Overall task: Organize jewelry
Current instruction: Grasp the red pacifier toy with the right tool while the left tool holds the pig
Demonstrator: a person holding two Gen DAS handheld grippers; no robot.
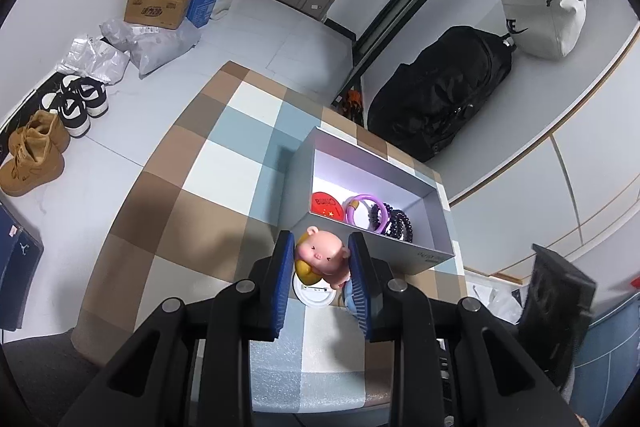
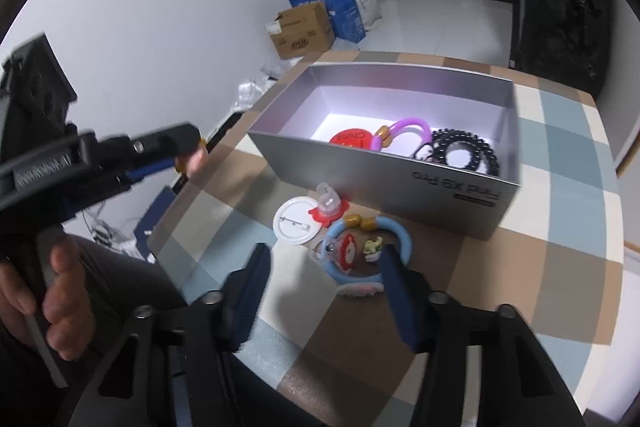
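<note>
currently: left claw [image 1: 322, 255] is clamped on a pink pig figurine [image 1: 320, 254], blue pads pressed to either side of it, held off the checked surface [image 1: 208, 203] just short of the grey box [image 1: 416, 259]. near wall of the box sits right ahead of the figurine.

box already holds a red badge [image 1: 327, 205], a purple ring [image 1: 366, 213] and dark beaded bracelets [image 1: 394, 223], bunched toward one end.

right claw [image 2: 324, 279] stands wide, nothing between the pads, low over the loose pile in front of the box: a blue ring [image 2: 402, 233] with small charms inside it, a white round badge [image 2: 294, 223] face down, a red-and-clear charm [image 2: 330, 207] touching the badge.

step in hand, as i read it: carrying the pig over to drop in the box. sorting looks partway, several pieces in, several still out.

next move calls for lifting the figurine clear of the near wall, moving forward over the open floor of the box, then easing the pads apart. risk: clipping the rim and shoving the box.

right side looks set to close on the blue ring; its far pad is already beside the ring's edge.
</note>
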